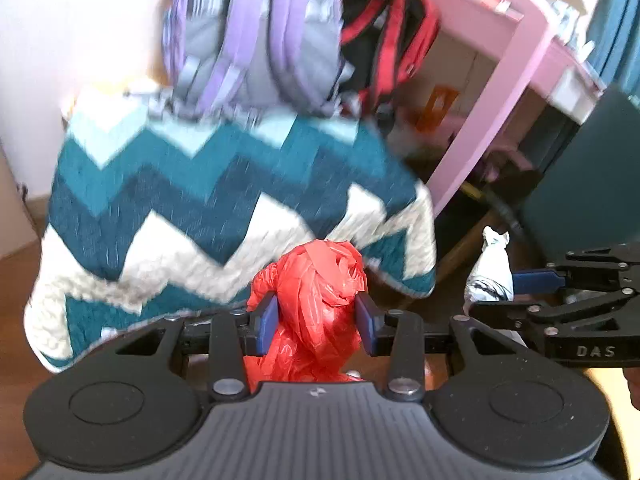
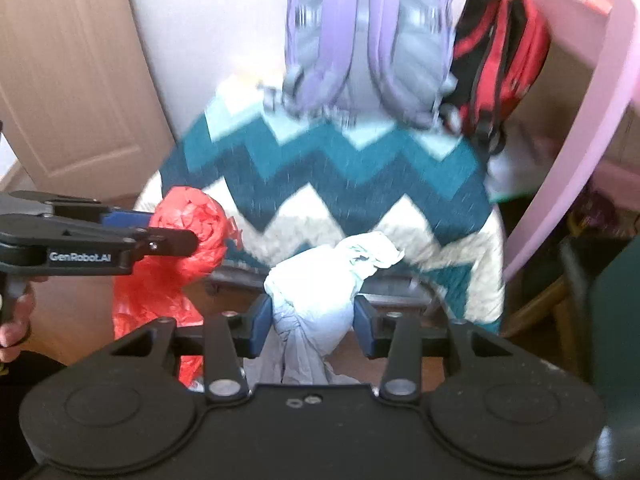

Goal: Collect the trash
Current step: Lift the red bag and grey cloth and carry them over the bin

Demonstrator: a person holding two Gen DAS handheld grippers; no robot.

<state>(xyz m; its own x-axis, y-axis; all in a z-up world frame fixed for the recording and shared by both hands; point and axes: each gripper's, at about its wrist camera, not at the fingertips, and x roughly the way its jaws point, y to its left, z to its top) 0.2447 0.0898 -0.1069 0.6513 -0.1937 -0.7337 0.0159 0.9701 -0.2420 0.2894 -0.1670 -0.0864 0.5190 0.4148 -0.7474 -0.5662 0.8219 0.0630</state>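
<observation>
Left gripper (image 1: 316, 322) clamped on red bag (image 1: 316, 292), right gripper (image 2: 308, 326) clamped on white bag (image 2: 316, 280). Both bags hang just in front of the zigzag blanket (image 1: 192, 184), white one right of red.

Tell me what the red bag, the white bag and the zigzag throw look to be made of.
Red crinkled bag: thin plastic film, glossy, finely creased. White knotted bag: likely the same thin plastic, though blur leaves the finish open. Teal-and-cream zigzag throw: woolly fleece or knit, matte, with a nubbly cream pile.
</observation>
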